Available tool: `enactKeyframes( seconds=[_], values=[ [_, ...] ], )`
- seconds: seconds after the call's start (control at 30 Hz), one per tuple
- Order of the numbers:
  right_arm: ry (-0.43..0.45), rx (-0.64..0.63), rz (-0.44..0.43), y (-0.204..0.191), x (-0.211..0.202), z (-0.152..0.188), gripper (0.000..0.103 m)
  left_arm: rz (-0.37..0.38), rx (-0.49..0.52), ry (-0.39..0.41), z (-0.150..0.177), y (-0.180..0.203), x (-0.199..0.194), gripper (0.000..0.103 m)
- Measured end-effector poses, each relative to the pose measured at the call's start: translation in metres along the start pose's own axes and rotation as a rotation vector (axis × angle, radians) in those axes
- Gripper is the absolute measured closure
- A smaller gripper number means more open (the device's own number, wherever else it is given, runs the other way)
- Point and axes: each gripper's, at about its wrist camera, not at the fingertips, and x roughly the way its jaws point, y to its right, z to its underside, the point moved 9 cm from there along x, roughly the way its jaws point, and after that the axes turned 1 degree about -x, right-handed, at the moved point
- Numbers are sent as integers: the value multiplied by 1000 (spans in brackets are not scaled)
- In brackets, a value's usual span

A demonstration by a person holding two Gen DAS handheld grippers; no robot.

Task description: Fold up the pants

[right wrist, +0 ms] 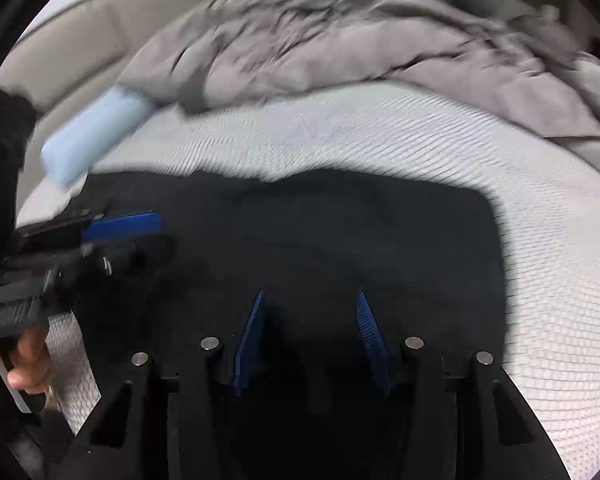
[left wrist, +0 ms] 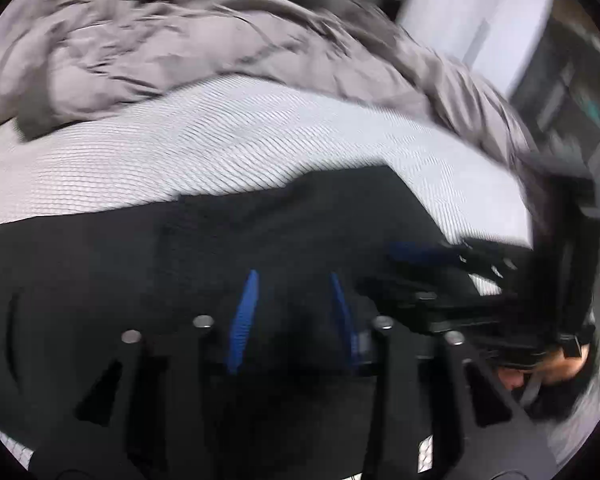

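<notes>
Right wrist only: pale blue block (right wrist: pixel 94 134) beside black pants (right wrist: pixel 340 232); left gripper (left wrist: pixel 294 276), right gripper (right wrist: pixel 312 296) jaws apart.

Black pants (right wrist: pixel 320 232), plain, under and ahead of both tongs. Mattress (right wrist: pixel 380 136) beyond them white with fine diamond mesh weave. Crumpled blanket (right wrist: pixel 340 52) further ahead grey-taupe, plain. Pale blue block (right wrist: pixel 92 132) far left of right tongs. Tong pads (right wrist: pixel 252 340) blue, ribbed; frames black.

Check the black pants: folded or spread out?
Folded, apparently: the black pants lie as a compact block with a squared right corner on the white mattress. How many layers, cannot tell.
</notes>
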Motion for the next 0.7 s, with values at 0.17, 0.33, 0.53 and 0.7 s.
enactKeyframes(
  seconds=[0.17,0.33,0.53,0.7],
  values=[
    [-46,-107,215,23,1,19,54,-25,68,-63,31,-9,12,68],
    [-18,-25,364,84,-36,41,53,-37,30,-32,44,-16,-23,59],
    [51,-25,92,20,-50,36,53,38,147,-12,59,42,-36,58],
    [-31,-120,99,-5,-25,58,54,-7,184,-85,79,42,-20,59]
  ],
)
